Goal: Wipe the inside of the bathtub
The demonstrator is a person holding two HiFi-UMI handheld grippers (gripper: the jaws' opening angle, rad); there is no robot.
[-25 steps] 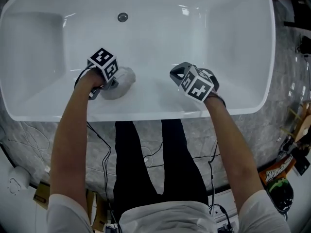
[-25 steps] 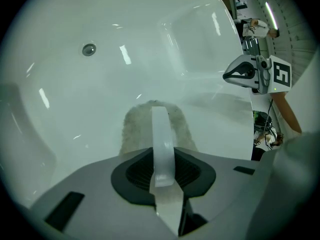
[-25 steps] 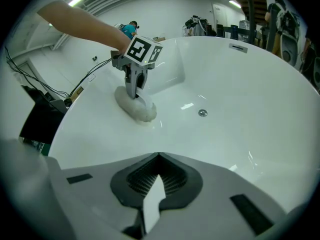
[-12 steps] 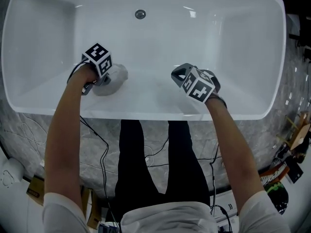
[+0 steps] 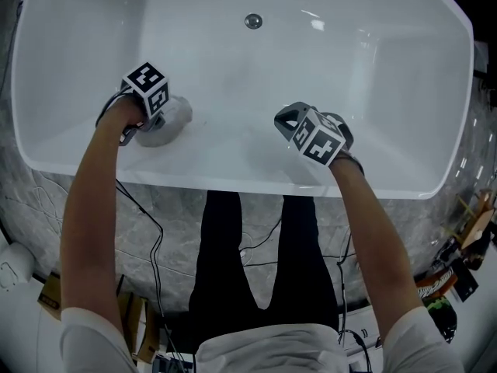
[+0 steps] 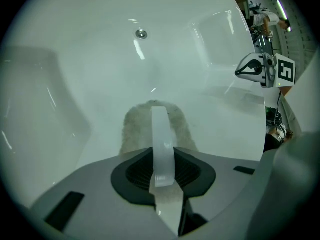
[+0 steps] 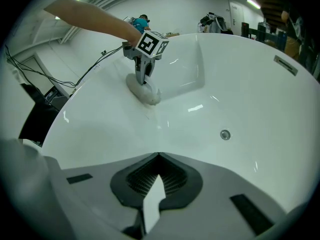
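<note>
The white bathtub [image 5: 373,61] fills the head view, its drain [image 5: 253,21] on the far side. A grey fluffy wiping pad [image 5: 168,120] lies pressed against the near inner wall at the left. My left gripper [image 5: 152,123] is shut on the pad's white strap [image 6: 161,139], and the pad [image 6: 136,129] spreads out beyond the jaws. My right gripper [image 5: 286,120] hovers inside the tub near the middle of the near wall, shut with nothing in it. Its own camera shows the left gripper [image 7: 144,79] and the pad [image 7: 145,95] across the tub.
The tub's near rim [image 5: 233,183] runs just below both hands. A person's dark legs [image 5: 256,247] stand against it on a marbled floor with loose cables [image 5: 155,231]. The drain [image 7: 225,134] shows to the right. Clutter sits at the far right [image 5: 454,278].
My left gripper has dragged the pad leftward along the near inner wall, away from the drain. The right gripper has drifted slightly left relative to the tub and stays shut.
</note>
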